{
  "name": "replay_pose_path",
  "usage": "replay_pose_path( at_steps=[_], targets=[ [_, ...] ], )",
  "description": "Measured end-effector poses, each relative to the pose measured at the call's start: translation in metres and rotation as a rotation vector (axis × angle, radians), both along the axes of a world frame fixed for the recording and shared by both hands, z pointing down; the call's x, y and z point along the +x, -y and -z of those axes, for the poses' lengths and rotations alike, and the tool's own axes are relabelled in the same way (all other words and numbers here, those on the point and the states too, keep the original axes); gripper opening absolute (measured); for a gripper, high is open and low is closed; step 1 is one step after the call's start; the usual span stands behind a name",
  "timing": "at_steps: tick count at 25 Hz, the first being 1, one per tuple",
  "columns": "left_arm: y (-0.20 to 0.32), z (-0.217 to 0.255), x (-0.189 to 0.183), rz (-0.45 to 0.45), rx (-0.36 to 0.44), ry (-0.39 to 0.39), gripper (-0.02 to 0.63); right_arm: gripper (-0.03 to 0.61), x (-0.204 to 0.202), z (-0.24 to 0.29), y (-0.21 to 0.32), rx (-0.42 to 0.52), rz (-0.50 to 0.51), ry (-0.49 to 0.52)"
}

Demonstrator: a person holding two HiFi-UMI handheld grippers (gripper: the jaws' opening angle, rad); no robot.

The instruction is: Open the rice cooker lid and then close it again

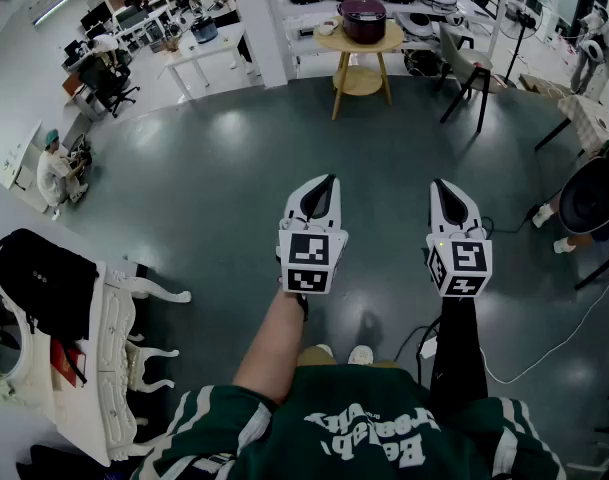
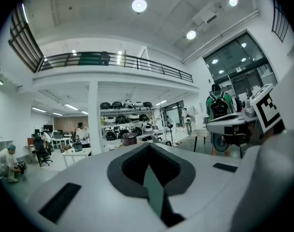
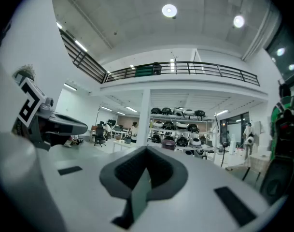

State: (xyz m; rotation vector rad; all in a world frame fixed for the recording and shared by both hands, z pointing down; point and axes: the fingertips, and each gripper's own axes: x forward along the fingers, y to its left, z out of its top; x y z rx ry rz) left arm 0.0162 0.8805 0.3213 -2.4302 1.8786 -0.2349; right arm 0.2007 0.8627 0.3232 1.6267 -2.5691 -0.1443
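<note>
my left gripper (image 1: 329, 182) and right gripper (image 1: 441, 185) are held level above the dark floor (image 1: 234, 168), with both sets of jaws fully together and gripping nothing. the dark maroon rice cooker (image 1: 363, 18), lid down, sits on a round wooden desk (image 1: 331, 38) well ahead, in front of shelves (image 2: 125, 111) of other cookers. the white print on my green shirt (image 1: 374, 438) appears upside down; i cannot read it.
</note>
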Motion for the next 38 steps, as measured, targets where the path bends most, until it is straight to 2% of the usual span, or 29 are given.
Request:
replay_pose_path(
  at_steps=[6,9,10,12,14,17,24,32,38],
  targets=[
    [-0.002,0.001,0.003,0.026,0.01,-0.004,0.0,0.005,0.005,-0.001,0.0,-0.006,0.007,0.001],
    [-0.002,0.0,0.006,0.032,0.033,0.021,0.0,0.005,0.007,-0.005,0.003,-0.016,-0.024,-0.012],
    [-0.001,0.0,0.009,0.027,0.035,0.023,0.018,0.008,0.009,-0.006,0.004,-0.017,-0.03,-0.012],
    [0.0,0.001,0.015,0.008,0.037,0.008,0.105,0.056,0.011,-0.005,0.007,-0.022,-0.016,-0.004],
    [-0.001,0.001,0.022,-0.021,0.042,-0.001,0.133,0.143,0.011,-0.005,0.009,-0.024,0.012,0.0],
    [-0.002,-0.002,0.031,-0.053,0.047,0.001,0.181,0.196,0.017,-0.005,0.009,-0.008,0.034,0.008],
    [0.015,-0.003,0.031,-0.047,0.05,-0.01,0.195,0.262,0.022,0.003,0.023,0.031,0.07,0.062],
    [0.085,-0.01,0.016,-0.039,0.07,-0.045,0.222,0.322,0.011,-0.007,0.084,0.043,0.075,0.065],
    [0.179,-0.012,-0.011,-0.053,0.092,-0.076,0.268,0.353,-0.015,-0.009,0.173,0.042,0.081,0.059]
  ],
)
